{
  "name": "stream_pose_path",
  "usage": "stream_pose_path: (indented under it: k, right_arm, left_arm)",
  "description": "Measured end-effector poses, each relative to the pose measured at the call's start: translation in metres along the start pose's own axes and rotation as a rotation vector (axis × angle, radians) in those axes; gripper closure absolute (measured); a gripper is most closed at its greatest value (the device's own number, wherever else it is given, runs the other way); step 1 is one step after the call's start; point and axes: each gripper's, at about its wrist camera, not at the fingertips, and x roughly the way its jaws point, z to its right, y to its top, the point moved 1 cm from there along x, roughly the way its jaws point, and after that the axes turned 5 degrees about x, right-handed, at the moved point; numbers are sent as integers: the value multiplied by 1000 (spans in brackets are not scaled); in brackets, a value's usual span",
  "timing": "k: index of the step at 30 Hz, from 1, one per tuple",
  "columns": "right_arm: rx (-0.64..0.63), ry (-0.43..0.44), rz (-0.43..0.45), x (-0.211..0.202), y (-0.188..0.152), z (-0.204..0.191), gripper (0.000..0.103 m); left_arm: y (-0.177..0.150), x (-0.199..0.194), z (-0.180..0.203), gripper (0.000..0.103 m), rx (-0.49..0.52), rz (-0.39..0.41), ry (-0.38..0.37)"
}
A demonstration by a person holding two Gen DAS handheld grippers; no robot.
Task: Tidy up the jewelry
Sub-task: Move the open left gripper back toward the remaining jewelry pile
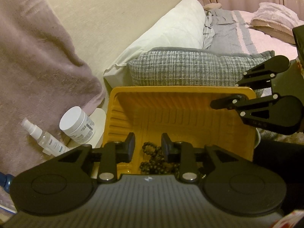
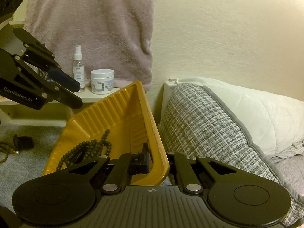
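A yellow ribbed tray [image 1: 171, 89] is tilted, and a strand of dark beads [image 1: 152, 157] lies heaped in its low corner. My left gripper [image 1: 148, 144] hangs just above that heap, open, its pads clear of the beads. In the right wrist view the left gripper [image 2: 77, 94] hovers over the tray [image 2: 121, 106], above the dark beads [image 2: 85, 150]. My right gripper [image 2: 155, 159] is shut on the tray's rim, one finger inside and one outside. From the left wrist camera the right gripper [image 1: 226, 95] clamps the far right corner.
A spray bottle [image 2: 78, 70] and a white jar [image 2: 102, 81] stand on a low white shelf [image 2: 91, 96] under a hanging pink blanket. A grey checked pillow [image 2: 199, 123] presses against the tray's side. Brown beads [image 2: 5, 152] and a dark band [image 2: 23, 141] lie on the carpet.
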Motion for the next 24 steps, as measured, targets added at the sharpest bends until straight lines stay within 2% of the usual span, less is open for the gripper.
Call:
stream_pose_path:
  k: [14, 19, 24]
  right_arm:
    - [0, 0, 0, 1, 0, 0, 97]
    - [0, 1, 0, 1, 1, 0, 97]
    - [2, 1, 0, 1, 0, 0, 97]
  left_arm:
    - [-23, -13, -15, 76, -60, -8, 52]
    - [-47, -31, -31, 76, -154, -19, 122]
    - [-75, -47, -38, 76, -245, -65, 225]
